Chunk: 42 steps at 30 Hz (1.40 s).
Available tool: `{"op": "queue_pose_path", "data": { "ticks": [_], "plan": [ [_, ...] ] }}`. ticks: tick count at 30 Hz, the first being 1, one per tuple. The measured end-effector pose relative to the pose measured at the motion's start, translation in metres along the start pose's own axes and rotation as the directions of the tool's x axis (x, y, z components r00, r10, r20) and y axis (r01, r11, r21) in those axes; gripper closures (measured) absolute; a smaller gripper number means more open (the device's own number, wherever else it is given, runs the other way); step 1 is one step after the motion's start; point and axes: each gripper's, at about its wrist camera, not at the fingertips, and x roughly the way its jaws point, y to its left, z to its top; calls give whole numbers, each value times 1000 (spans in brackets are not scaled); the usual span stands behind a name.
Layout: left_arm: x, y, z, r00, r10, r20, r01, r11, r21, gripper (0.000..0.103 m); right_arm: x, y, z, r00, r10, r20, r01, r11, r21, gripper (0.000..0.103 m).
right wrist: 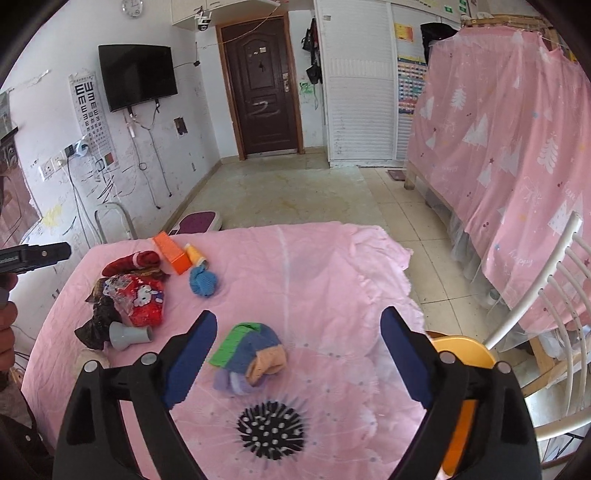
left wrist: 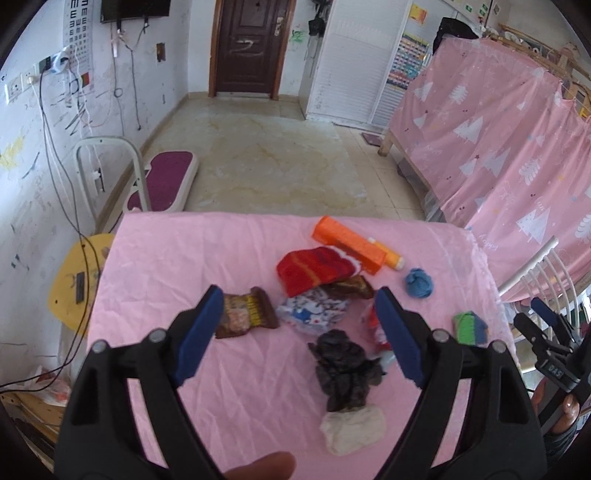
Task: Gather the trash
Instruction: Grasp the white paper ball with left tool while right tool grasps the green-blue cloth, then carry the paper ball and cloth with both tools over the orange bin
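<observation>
Both grippers, left and right, hold jaws agape above crinkly black plastic on wrinkled pink cloth.

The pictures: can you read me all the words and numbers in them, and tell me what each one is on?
"E", in rows that shrink downward: eye chart on the wall.
"happy": pink curtain, faint.
Digits, perhaps "045" upside down: right gripper, unsure.
Brown snack wrapper: print too blurred.
Red cartoon-cat bag: no readable words.
Colourful poster, yellow notice, clock: too small.
</observation>
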Motion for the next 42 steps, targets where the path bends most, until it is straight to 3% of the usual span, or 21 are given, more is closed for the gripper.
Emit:
{"op": "queue_pose_path", "data": {
  "ticks": [4,8,19,25,27,29,33,35,40,42],
  "plan": [
    [13,15,-4,999,13,-39,-14,1000,-23,23,8,14,-1,999,21,-27,-21,1000,-17,23],
    [15,17,-19,997,-31,-63,30,999,-13,19,20,25,-2,998,27,-64,-30,999,-40,23],
    [9,-12,-71,981,-136,-140,150,984,93,17,45,34,-16,991,27,-133,-37,997,-68,23],
    [21,-36,-93,974,-120,-193,154,974,168,17,53,35,-20,989,27,-147,-38,996,-77,23],
    [25,-42,-97,973,-113,-201,150,971,184,19,55,34,-21,989,26,-147,-37,997,-72,23],
    [30,-48,-101,972,-102,-214,145,970,197,29,57,33,-21,988,26,-151,-37,997,-72,24],
    [38,-52,-107,967,-92,-236,143,968,208,44,61,30,-24,986,34,-164,-47,996,-72,40],
    [38,-53,-108,969,-87,-231,138,966,217,45,63,30,-25,985,42,-169,-55,996,-71,47],
    [37,-53,-108,970,-92,-223,142,966,217,46,66,31,-29,983,57,-175,-72,994,-80,80],
    [34,-56,-108,971,-102,-216,150,964,219,46,63,31,-30,984,67,-164,-80,994,-78,84]
  ]
}}
